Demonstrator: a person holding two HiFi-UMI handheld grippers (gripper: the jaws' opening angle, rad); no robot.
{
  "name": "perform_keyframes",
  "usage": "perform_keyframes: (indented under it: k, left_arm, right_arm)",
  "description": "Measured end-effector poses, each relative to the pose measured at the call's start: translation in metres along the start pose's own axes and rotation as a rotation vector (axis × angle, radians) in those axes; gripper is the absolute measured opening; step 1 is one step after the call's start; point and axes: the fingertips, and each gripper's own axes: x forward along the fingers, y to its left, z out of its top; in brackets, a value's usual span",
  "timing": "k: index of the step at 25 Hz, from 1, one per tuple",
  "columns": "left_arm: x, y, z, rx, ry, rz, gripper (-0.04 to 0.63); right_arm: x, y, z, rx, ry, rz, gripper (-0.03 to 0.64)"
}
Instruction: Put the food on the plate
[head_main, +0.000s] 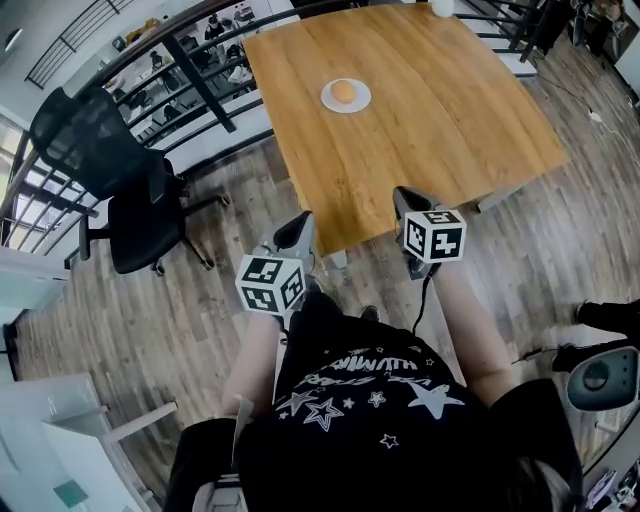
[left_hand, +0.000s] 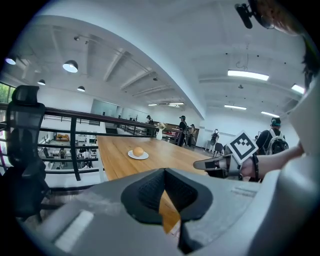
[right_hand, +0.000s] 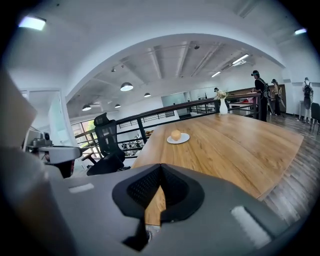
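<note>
With the bun (head_main: 343, 91) sitting on the plate (head_main: 359, 104) far out on the bench (head_main: 440, 120), the placing step appears complete; the left hand-held gripper (head_main: 297, 228) and right hand-held gripper (head_main: 405, 200), both pressed together and empty, probably need only keep clear.

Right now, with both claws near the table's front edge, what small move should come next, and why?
Probably none toward the table: draw both claws back slightly. The round orange food already sits on the white plate, and the left claw and right claw are shut with nothing between them, so the job looks done.
</note>
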Motion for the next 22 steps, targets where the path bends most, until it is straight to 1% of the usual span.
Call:
perform_keyframes:
  k: [3,6,10,14,18,22]
  left_arm:
    - [0.000,-0.006,-0.001,0.011,0.005,-0.007,0.002]
    - [0.001,-0.006,0.004,0.025,0.000,-0.021,0.002]
    - [-0.008,-0.007,0.009,0.042,-0.012,-0.037,0.002]
    - [-0.031,-0.005,0.001,0.044,-0.010,-0.052,0.002]
    - [-0.064,0.011,-0.012,0.029,0.006,-0.047,0.002]
    - [-0.093,0.021,-0.022,0.017,0.003,-0.043,0.002]
  right_arm:
    - [-0.005,0.005,-0.001,-0.015,-0.012,0.027,0.002]
    - [-0.012,0.008,-0.003,-0.017,-0.022,0.037,0.002]
    - [-0.023,0.016,-0.012,-0.007,-0.007,0.042,0.002]
    - [-0.030,0.029,-0.026,0.005,0.007,0.013,0.002]
    - [-0.037,0.059,-0.031,0.000,0.005,-0.003,0.002]
    - [-0.050,0.089,-0.039,-0.013,-0.002,-0.004,0.002]
